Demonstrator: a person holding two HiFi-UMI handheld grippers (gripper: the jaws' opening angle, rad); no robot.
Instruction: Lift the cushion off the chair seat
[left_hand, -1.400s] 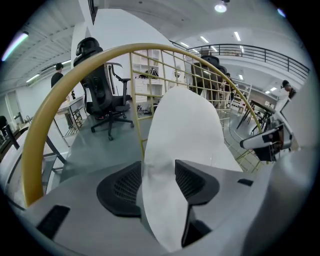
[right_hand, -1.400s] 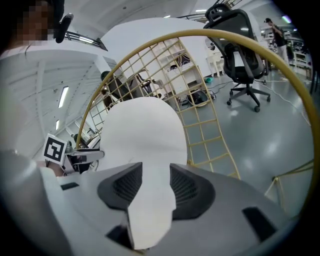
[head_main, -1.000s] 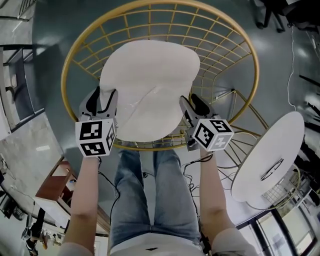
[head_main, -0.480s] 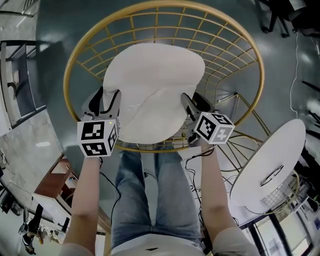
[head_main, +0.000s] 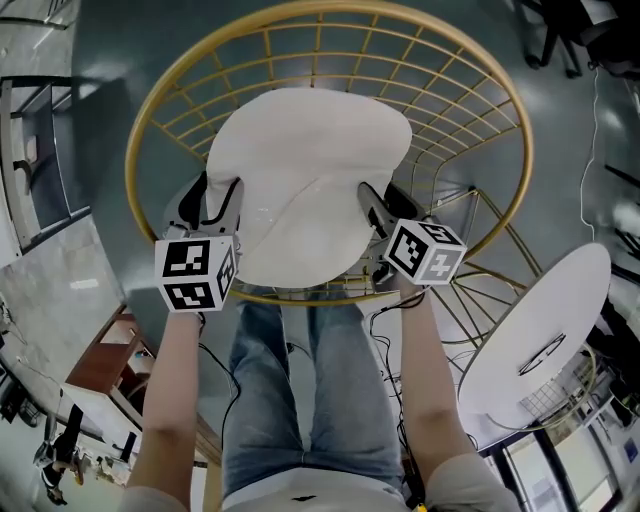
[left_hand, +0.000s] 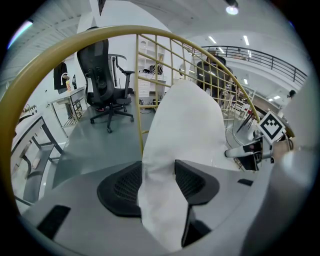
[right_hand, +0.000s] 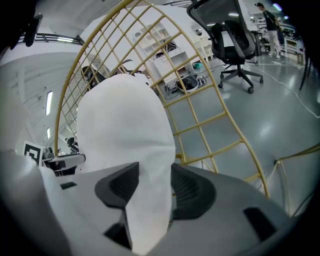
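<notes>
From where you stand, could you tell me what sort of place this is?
Probably an open-plan office or lab: black swivel office chairs, white shelving, a polished grey floor and a railed mezzanine.

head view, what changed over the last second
The right gripper edged forward over the cushion's right edge with its jaws spread wider; that edge now sits between them, not gripped. The left gripper stayed in place, jaws shut on the left edge. The cushion still lies in the chair.
</notes>
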